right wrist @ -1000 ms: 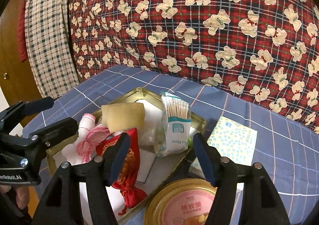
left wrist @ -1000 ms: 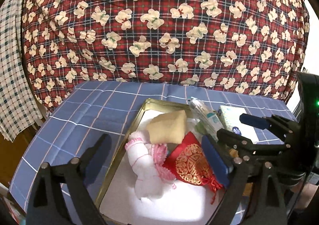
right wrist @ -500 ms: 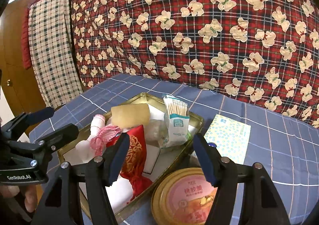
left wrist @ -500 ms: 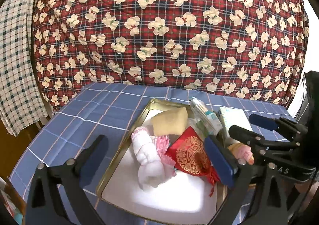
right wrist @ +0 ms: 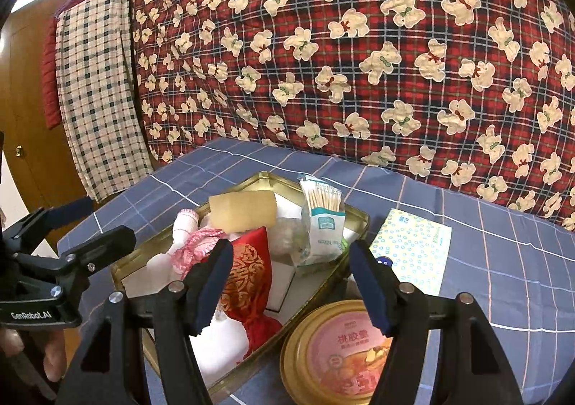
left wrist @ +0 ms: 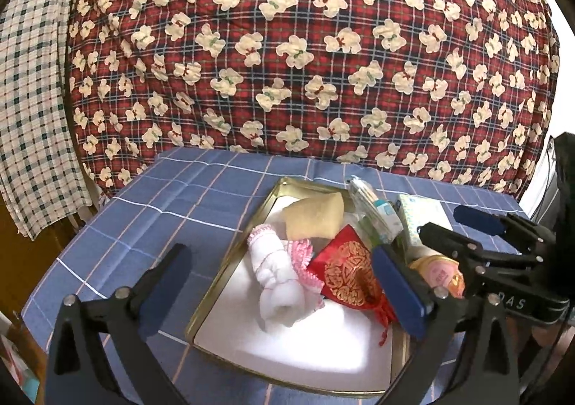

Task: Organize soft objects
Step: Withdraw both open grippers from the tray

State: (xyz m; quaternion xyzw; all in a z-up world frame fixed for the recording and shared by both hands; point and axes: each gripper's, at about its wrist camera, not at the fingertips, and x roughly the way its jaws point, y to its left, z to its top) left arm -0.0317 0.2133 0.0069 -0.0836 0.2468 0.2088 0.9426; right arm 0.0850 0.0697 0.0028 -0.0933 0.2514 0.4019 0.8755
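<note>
A gold metal tray (left wrist: pixel 230 263) (right wrist: pixel 354 221) on the blue checked tablecloth holds a rolled white and pink cloth (left wrist: pixel 276 272) (right wrist: pixel 196 239), a tan sponge (left wrist: pixel 314 218) (right wrist: pixel 242 209), a red and gold pouch (left wrist: pixel 346 274) (right wrist: pixel 248 275) and a bag of cotton swabs (left wrist: pixel 373 211) (right wrist: pixel 321 221). My left gripper (left wrist: pixel 282 297) is open and empty, above the tray's near end. My right gripper (right wrist: pixel 287 284) is open and empty, at the tray's right edge; it also shows in the left wrist view (left wrist: pixel 463 229).
A round pink-lidded tin (right wrist: pixel 341 351) (left wrist: pixel 440 275) sits right of the tray. A dotted tissue pack (right wrist: pixel 413 250) (left wrist: pixel 420 214) lies farther right. A red plaid teddy-bear blanket (left wrist: pixel 305 56) hangs behind the table, with a checked cloth (right wrist: pixel 97 88) at left.
Both grippers have drawn back and up from the tray, so the table and tray look smaller and lower. Both stay open. The objects have not moved.
</note>
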